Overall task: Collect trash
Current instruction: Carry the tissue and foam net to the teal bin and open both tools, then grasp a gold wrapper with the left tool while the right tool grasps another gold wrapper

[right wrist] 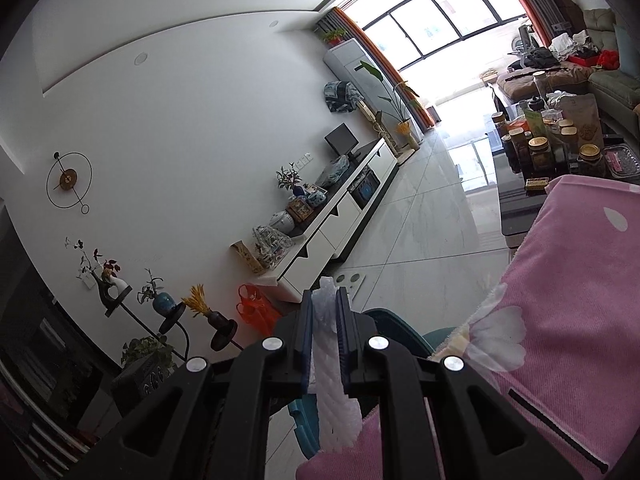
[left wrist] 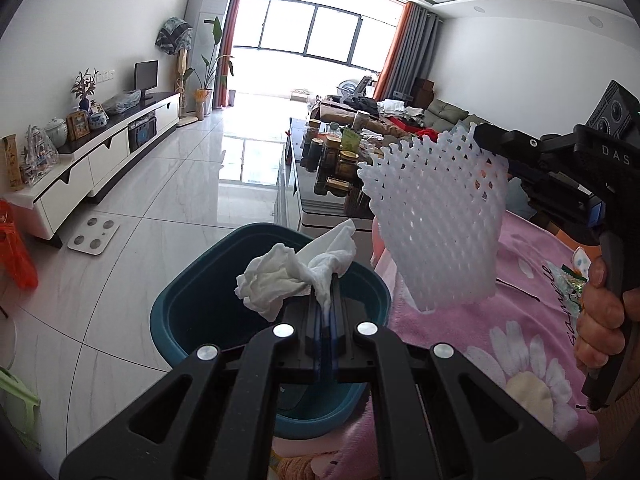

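I count two grippers of mine: my left gripper (left wrist: 328,292) and my right gripper (left wrist: 486,136). There is one crumpled white tissue (left wrist: 296,272), one white foam net (left wrist: 436,216) and one teal bin (left wrist: 192,304). On the pink flowered blanket (left wrist: 520,344), near its right edge, lies one small wrapper (left wrist: 576,276). One white scale (left wrist: 94,234) sits on the floor. One hand (left wrist: 600,316) shows.

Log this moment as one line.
left tool: shut on tissue | right tool: shut on foam net | bin: under tissue
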